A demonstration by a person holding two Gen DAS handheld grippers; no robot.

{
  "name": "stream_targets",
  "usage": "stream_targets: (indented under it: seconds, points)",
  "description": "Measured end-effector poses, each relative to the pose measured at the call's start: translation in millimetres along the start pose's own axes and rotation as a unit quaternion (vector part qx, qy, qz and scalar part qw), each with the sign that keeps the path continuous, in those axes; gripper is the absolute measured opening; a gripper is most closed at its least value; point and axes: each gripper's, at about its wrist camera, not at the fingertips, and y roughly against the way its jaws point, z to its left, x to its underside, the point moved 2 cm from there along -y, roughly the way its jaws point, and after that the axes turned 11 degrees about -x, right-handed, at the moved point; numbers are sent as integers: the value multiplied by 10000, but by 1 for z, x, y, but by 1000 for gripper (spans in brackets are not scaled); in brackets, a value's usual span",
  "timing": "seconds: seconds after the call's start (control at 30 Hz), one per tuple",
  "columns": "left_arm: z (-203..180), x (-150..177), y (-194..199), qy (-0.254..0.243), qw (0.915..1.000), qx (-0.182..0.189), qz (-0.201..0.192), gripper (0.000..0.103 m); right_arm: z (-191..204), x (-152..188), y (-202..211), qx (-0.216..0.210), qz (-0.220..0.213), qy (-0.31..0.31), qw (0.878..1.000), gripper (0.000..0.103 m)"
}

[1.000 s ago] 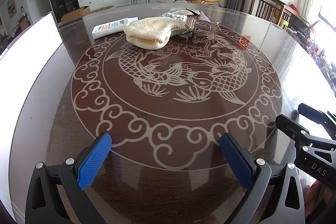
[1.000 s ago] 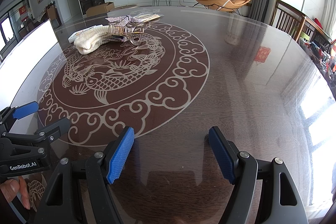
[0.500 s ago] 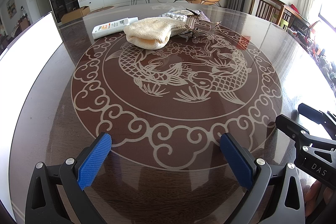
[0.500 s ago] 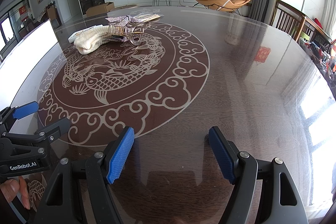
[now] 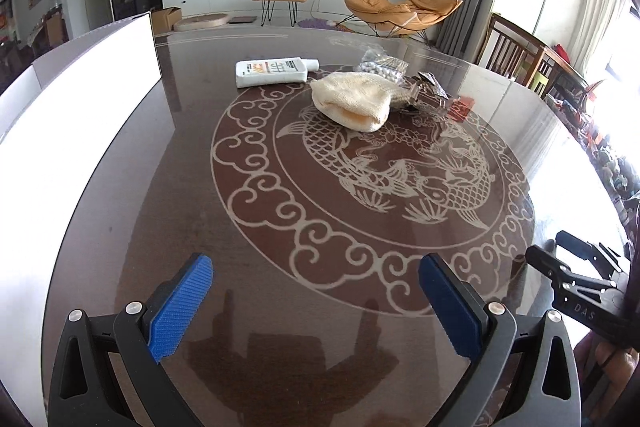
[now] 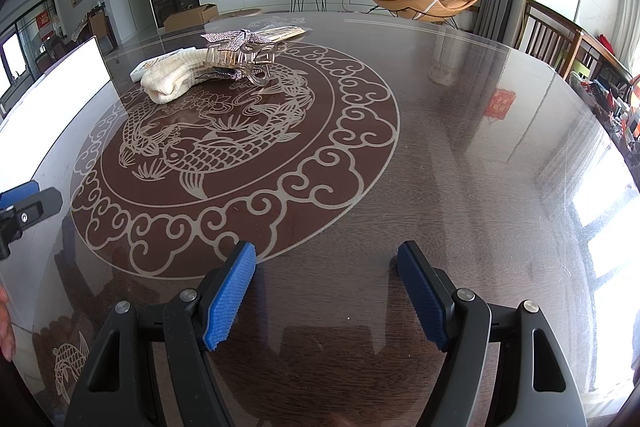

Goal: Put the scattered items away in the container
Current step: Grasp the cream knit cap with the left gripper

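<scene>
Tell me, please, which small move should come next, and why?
Probably reach the right gripper forward toward the hair clip. Both grippers are open and empty, low over the table, while the clip, the sock and the bottle lie clustered at the far side. The left gripper looks equally far away.

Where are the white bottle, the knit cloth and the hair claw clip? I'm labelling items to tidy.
white bottle (image 5: 272,71): left wrist view, label face.
knit cloth (image 5: 352,101): left wrist view, top fold.
hair claw clip (image 6: 242,57): right wrist view, clear body.
</scene>
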Motion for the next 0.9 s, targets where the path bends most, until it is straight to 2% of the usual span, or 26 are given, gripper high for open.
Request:
stream_targets:
  seconds: [0.1, 0.2, 0.3, 0.37, 0.5, 0.57, 0.6, 0.63, 0.67, 0.7, 0.73, 0.8, 0.83, 0.9]
  points:
    - [-13, -37, -22, -372, 9989, 268, 108, 103, 0, 0, 0, 4, 0, 2, 10000, 75]
    - [-42, -69, -50, -1202, 9913, 444, 299, 103, 0, 0, 0, 2, 0, 1, 10000, 75]
    - [-63, -93, -77, -1992, 9792, 128, 352, 103, 0, 0, 0, -7, 1, 0, 10000, 75]
    - [-68, -106, -91, -2215, 9746, 43, 338, 103, 1, 0, -1, -11, 3, -1, 10000, 75]
    - [-75, -123, -113, -2224, 9737, 203, 451, 103, 1, 0, -1, -9, 2, -1, 10000, 75]
    - [-80, -125, -119, -2224, 9728, 436, 469, 103, 1, 0, -1, -10, 2, -2, 10000, 75]
    - [-81, -124, -119, -2170, 9727, 677, 462, 96, 1, 0, -1, -10, 2, -2, 10000, 75]
    - [-81, -124, -119, -2085, 9735, 813, 464, 69, 1, 0, -1, -10, 2, -2, 10000, 75]
    - [-80, -124, -116, -2032, 9755, 751, 385, 63, 1, 0, -1, -11, 2, -3, 10000, 75]
    - [-78, -123, -114, -1927, 9776, 770, 366, 52, 1, 0, -1, -13, 2, -4, 10000, 75]
    - [-74, -122, -112, -1771, 9801, 807, 383, 47, 2, -1, -2, -28, 3, -5, 10000, 76]
    - [-64, -113, -100, -1460, 9859, 731, 359, 46, 1, -1, -1, -89, -26, -24, 10000, 76]
    - [-58, -106, -93, -1286, 9887, 691, 346, 46, 0, -3, -1, -294, -65, -26, 9995, 76]
    - [-38, -88, -75, -947, 9937, 490, 355, 46, -7, -15, -6, -1077, -152, -127, 9940, 76]
